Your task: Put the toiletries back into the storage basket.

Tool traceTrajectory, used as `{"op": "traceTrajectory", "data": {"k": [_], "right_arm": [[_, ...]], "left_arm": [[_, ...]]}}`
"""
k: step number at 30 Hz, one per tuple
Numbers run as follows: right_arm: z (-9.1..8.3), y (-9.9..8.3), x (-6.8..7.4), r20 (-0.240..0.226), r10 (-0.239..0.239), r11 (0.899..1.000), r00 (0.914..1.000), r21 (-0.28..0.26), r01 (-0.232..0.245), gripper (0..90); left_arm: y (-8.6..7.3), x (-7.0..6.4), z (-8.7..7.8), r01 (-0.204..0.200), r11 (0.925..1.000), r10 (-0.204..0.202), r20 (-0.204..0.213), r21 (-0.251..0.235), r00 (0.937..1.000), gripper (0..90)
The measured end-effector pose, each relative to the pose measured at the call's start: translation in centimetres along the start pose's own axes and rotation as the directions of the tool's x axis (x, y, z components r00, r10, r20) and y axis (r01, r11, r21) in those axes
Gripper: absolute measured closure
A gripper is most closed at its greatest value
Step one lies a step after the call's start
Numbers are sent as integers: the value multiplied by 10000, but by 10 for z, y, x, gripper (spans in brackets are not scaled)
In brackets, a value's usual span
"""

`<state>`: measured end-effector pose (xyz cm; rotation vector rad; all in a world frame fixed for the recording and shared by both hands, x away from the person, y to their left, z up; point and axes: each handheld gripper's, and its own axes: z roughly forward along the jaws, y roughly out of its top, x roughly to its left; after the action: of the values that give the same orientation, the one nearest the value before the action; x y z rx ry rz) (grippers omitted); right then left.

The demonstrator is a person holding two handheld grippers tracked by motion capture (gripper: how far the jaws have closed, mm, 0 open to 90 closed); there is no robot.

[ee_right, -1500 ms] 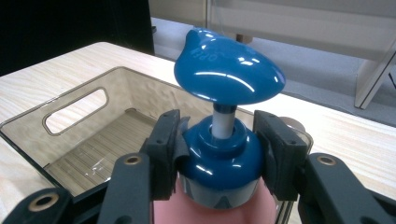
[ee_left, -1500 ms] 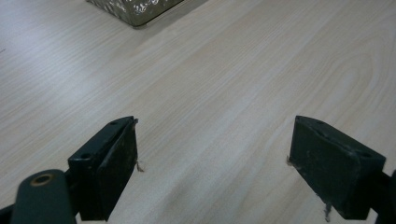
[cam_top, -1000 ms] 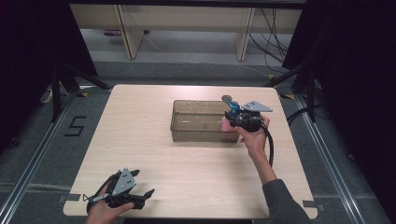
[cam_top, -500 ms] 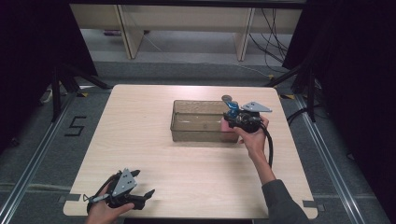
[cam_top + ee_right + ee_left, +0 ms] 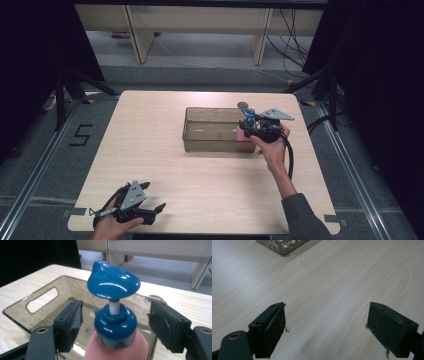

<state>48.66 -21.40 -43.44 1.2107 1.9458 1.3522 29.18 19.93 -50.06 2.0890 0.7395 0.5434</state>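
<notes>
Pale wood grain covers the counter [image 5: 165,150], which stands on a grey floor with dark drapes at both sides and light shelving along the far wall. On the floor to the left, a "5" marked in tape [image 5: 81,135] lies beside a metal rail. A clear plastic bin [image 5: 212,131] with cut-out handles sits right of the counter's middle; nothing stands between it and the near edge.

A pump bottle [image 5: 113,322] stands at the bin's right end; whether it rests inside the bin or against its wall cannot be told. It has a pink body, a glossy blue collar, a short white stem and a blue pump head with embossed lettering too small to read.

The right tongs [image 5: 115,325] sit around the collar, jaws spread, with a gap on either side and no contact. The left tongs [image 5: 327,330] rest at the near left corner of the counter, held in a hand, jaws spread wide over bare wood, well apart from the bin.

Against the picture from a second ago, both tongs and the bottle lie in the same places.
</notes>
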Motion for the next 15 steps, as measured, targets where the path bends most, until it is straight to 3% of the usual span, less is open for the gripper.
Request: {"op": "traceTrajectory", "data": {"k": [1,5,7,12,15], "right_arm": [[-1,0,1,62,51,10000,10000,58,-51,277],[-2,0,-3,16,-268,9996,9996,-131,268,267],[-5,0,0,11,210,9997,9998,-121,-210,259],[-10,2,1,284,-178,9997,9994,-160,182,213],[-14,2,4,181,72,9999,9998,-118,-70,189]], "left_arm": [[0,1,-1,-177,9998,177,-5,122,9998,149],[0,0,0,12,10000,-13,7,6,10000,149],[0,0,0,2,10000,-2,8,-9,10000,149],[0,0,0,6,10000,-6,2,-14,10000,149],[0,0,0,6,10000,-6,-2,2,10000,149]]}}
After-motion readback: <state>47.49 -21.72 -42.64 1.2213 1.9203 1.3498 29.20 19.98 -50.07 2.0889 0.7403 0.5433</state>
